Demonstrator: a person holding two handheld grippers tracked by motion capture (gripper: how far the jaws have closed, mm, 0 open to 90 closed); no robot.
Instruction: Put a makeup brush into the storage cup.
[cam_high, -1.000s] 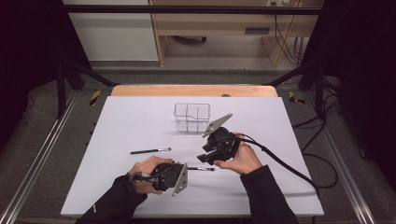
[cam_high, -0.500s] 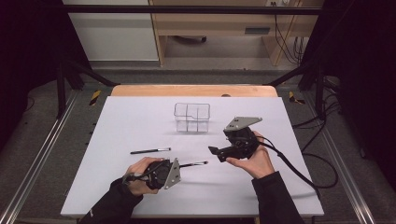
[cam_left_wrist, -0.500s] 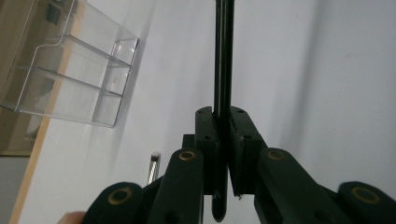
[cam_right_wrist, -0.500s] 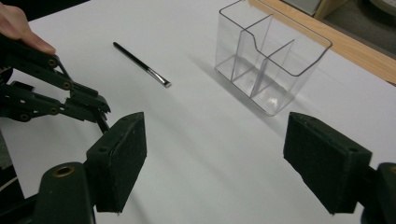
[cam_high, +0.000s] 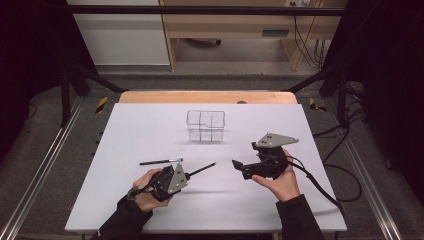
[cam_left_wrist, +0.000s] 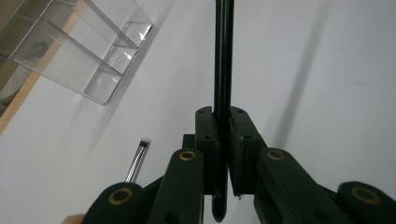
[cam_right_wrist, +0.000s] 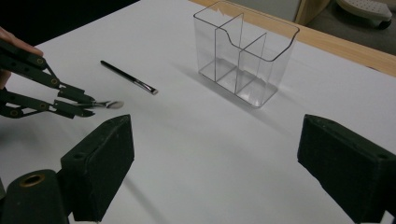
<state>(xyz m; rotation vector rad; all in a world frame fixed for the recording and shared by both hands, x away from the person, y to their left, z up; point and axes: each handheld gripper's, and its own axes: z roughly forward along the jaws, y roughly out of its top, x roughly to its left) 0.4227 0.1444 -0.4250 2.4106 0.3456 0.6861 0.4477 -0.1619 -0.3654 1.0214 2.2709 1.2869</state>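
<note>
Left gripper (cam_high: 187, 176) jaws pinching brush (cam_high: 202, 169); right gripper (cam_high: 239, 165) jaws just spread, empty. Clear box (cam_high: 205, 125) empty; second brush (cam_high: 161, 161) on desk (cam_high: 150, 130).

a thin black makeup brush (cam_high: 202, 169) is clamped near one end in the left hand-held gripper (cam_high: 186, 176), pointing out nearly level above the white tabletop (cam_high: 150, 130), its tip toward the clear organizer.

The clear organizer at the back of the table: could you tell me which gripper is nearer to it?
Right. The right gripper sits just in front-right of the clear organizer; the left gripper, holding a brush, is farther back toward the person.
</note>
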